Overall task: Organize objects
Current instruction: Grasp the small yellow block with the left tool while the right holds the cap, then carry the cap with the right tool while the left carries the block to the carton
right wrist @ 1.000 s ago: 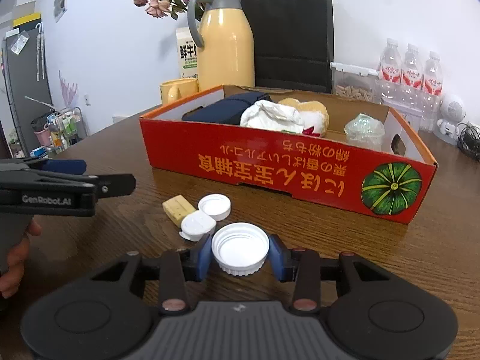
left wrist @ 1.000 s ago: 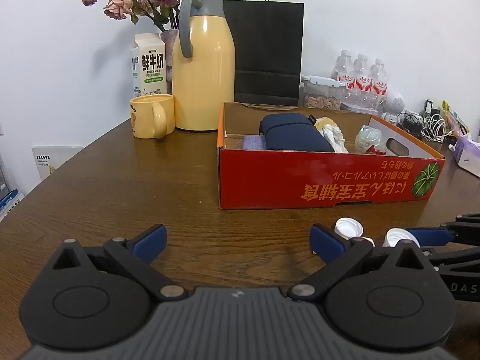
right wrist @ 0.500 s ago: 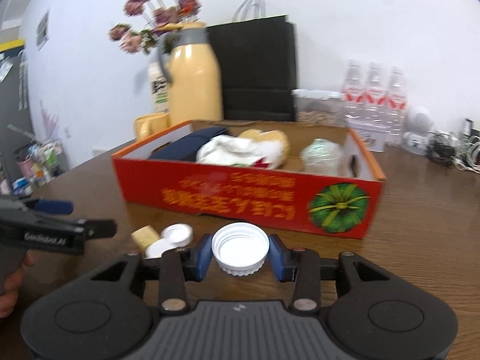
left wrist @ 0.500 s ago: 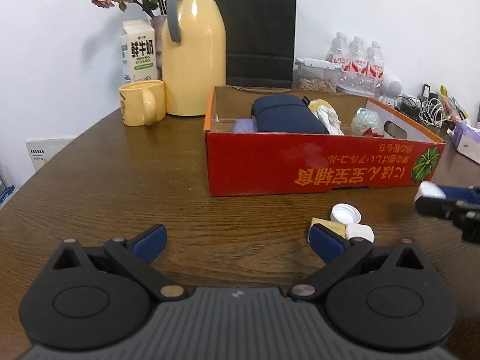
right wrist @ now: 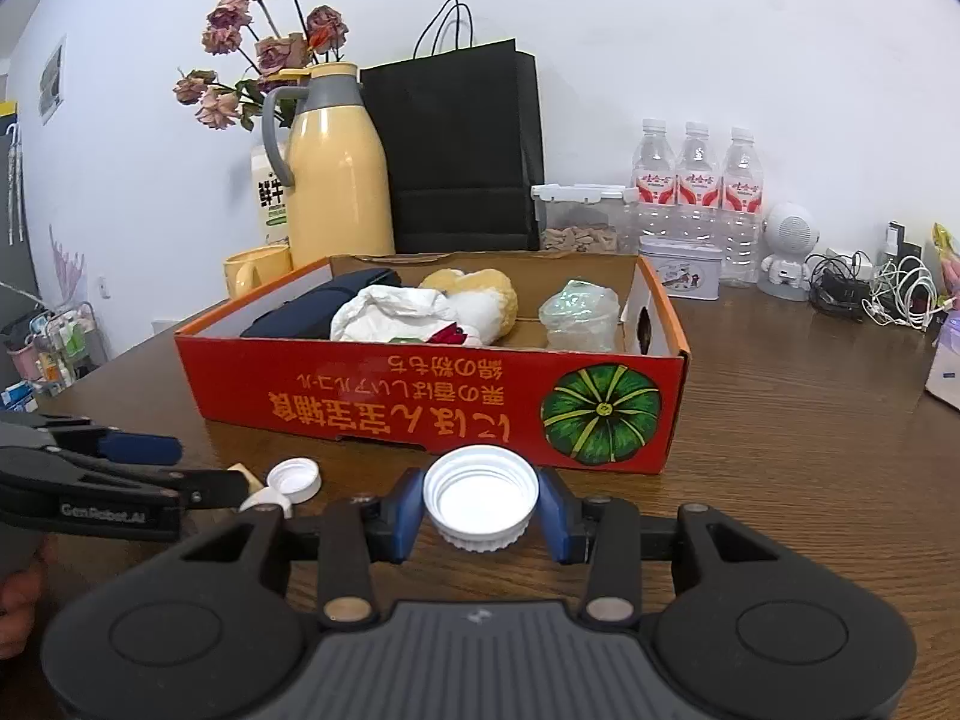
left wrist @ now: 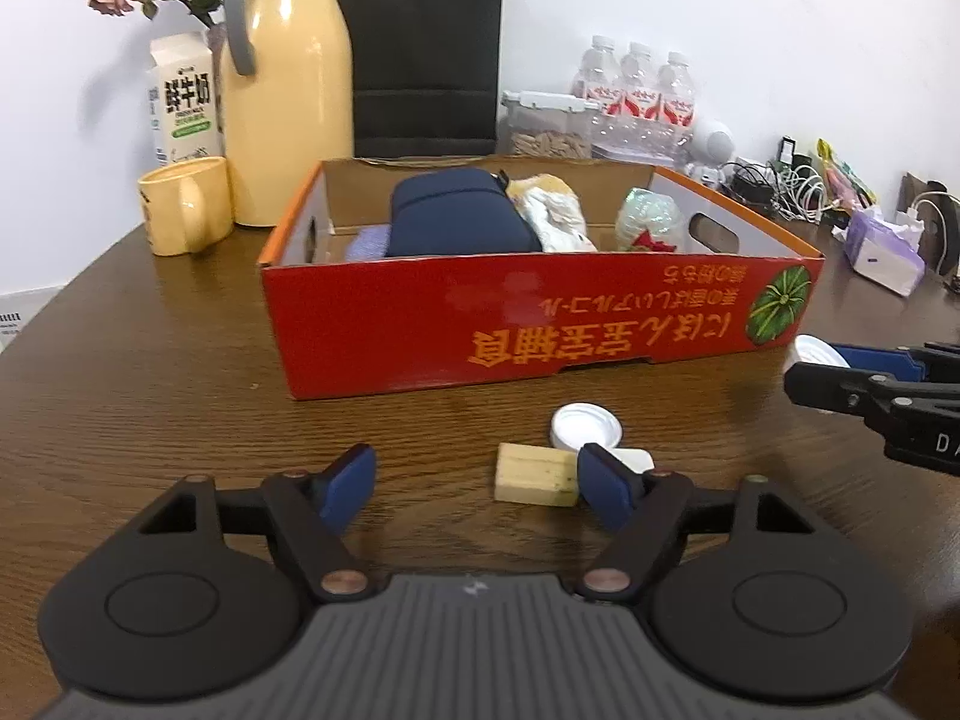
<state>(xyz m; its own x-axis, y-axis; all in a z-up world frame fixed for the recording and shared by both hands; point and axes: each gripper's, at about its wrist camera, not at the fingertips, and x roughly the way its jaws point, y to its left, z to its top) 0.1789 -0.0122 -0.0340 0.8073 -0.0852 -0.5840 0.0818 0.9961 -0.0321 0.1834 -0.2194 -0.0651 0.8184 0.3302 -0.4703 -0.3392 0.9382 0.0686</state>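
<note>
The right tool [right wrist: 480,507] grips a wide white cap [right wrist: 480,495] between its blue pads, open side up, held in front of the red box's [right wrist: 420,402] near wall; the left tool [left wrist: 474,480] is closing with nothing pressed between its pads, though a pale yellow block [left wrist: 534,474] lies on the worktop [left wrist: 150,390] just inside its right pad; a small white cap [left wrist: 585,426] lies just beyond the block; inside the box sit a navy pouch [left wrist: 456,222] and wrapped bundles.
</note>
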